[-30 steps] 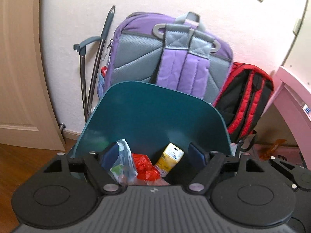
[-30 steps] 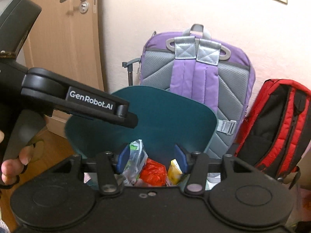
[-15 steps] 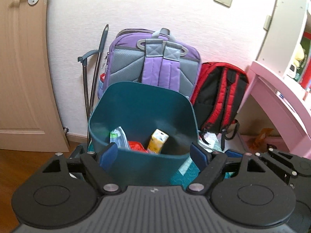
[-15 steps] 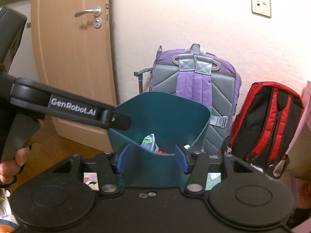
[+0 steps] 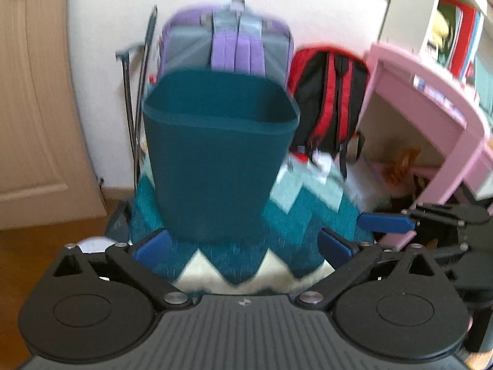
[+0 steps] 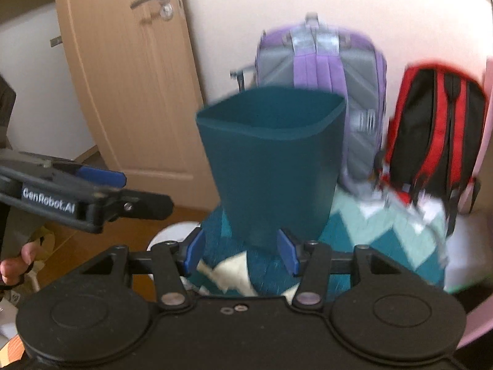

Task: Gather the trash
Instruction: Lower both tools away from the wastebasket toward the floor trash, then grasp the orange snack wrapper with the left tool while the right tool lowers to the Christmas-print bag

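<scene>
The teal bin (image 5: 220, 154) stands on the zigzag rug (image 5: 295, 215) before the purple backpack (image 5: 226, 46), light and stiff (best taken by its rim), while the left gripper (image 5: 243, 245) is opening empty, the right gripper (image 6: 242, 251) gapes empty, and the red backpack (image 5: 331, 98) crowds its right.

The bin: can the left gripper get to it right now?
Probably yes. The bin stands on the rug straight ahead of the left gripper, whose jaws are opening with nothing between them and nothing in the way.
</scene>
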### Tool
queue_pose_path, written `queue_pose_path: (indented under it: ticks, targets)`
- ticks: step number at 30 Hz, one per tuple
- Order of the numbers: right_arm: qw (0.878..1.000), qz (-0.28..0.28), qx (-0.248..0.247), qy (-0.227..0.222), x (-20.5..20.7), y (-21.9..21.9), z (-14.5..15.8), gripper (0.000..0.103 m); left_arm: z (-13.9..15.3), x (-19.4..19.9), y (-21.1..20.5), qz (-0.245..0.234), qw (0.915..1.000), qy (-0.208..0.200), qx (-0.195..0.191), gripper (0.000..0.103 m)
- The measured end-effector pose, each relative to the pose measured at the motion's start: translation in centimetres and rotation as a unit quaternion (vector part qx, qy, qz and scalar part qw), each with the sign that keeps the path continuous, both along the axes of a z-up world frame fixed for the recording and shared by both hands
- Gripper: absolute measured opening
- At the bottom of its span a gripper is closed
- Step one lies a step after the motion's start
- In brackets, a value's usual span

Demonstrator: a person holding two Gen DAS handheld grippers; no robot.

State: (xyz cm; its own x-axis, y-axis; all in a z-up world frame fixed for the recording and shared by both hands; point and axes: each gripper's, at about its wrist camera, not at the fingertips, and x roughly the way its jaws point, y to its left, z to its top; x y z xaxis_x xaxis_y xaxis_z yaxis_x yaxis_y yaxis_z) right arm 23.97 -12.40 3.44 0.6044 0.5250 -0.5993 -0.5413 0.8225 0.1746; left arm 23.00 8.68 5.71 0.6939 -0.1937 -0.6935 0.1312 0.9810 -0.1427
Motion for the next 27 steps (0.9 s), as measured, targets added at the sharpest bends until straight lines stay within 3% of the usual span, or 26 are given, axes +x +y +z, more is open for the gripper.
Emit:
queue_pose_path:
  ticks: [6,13,18,21,27]
  targets:
    - [0.997,-0.004,-0.018,0.073,0.1,-0.3,-7.4,0.052,-8.6,0.0,1.7,0.005,0.9975,0.070,0.000,0.103]
    - [0.983,-0.039,-0.045,0.175,1.3,-0.3,-18.4,0.052,-19.9,1.3,4.0,0.000,0.9872,0.159,0.014,0.103]
    - [0.957,-0.100,-0.038,0.271,2.8,-1.1,-27.2,0.052,-27.5,2.4,5.5,-0.005,0.9764,0.211,0.046,0.103]
    - [0.937,-0.144,-0.030,0.316,3.5,-1.7,-32.0,0.052,-32.1,3.4,6.2,-0.031,0.9658,0.250,0.060,0.103]
    - [0.903,-0.226,-0.015,0.364,5.2,-2.8,-39.9,0.052,-40.3,4.7,7.9,-0.070,0.9489,0.300,0.070,0.103]
